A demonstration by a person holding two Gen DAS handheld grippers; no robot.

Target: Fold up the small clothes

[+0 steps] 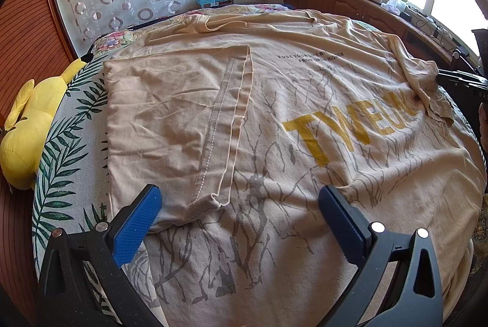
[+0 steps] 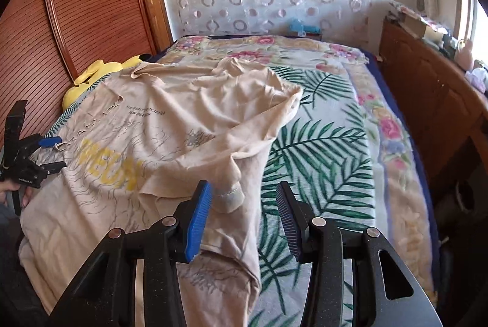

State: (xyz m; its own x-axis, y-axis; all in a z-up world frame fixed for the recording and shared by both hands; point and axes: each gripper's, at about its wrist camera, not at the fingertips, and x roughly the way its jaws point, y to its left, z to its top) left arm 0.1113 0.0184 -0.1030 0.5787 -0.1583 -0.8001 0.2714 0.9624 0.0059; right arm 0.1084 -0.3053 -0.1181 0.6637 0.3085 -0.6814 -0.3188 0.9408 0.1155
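Note:
A beige T-shirt [image 1: 305,101] with yellow lettering and a grey branch print lies spread on the bed. Its left side is folded inward, with the hem seam running down the middle. My left gripper [image 1: 241,205] is open just above the shirt's near edge, holding nothing. In the right wrist view the shirt [image 2: 170,119] has its right sleeve bunched and folded over. My right gripper [image 2: 244,205] is open over the sleeve end [image 2: 231,199], holding nothing. The left gripper [image 2: 52,153] also shows at the far left of that view, open.
The bed cover [image 2: 320,144] has green palm leaves and a floral border. A yellow plush toy [image 1: 27,126] lies at the bed's left edge by the wooden wardrobe [image 2: 91,7]. A wooden cabinet [image 2: 433,101] with clutter stands on the right, under a window.

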